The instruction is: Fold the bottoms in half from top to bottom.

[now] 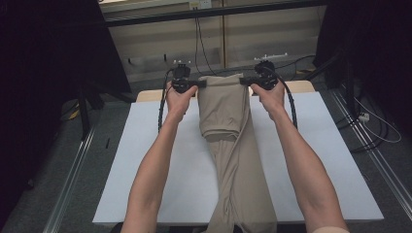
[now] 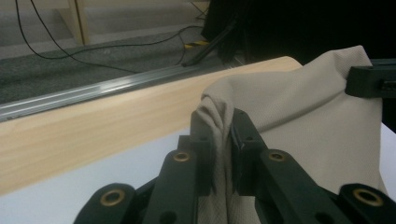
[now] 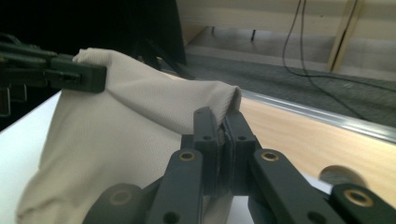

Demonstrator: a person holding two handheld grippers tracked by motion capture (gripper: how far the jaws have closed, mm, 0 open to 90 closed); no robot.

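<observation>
Over the far end of the white table [image 1: 145, 160], the left gripper [image 1: 190, 85] and the right gripper [image 1: 251, 81] each pinch a top corner of the beige trousers [image 1: 228, 126], jaws clamped tight on the cloth. The held end hangs lifted and folded back over itself, while the rest lies down the middle of the table toward the person. A pale wooden edge [image 2: 93, 126] runs just beyond the grippers.
</observation>
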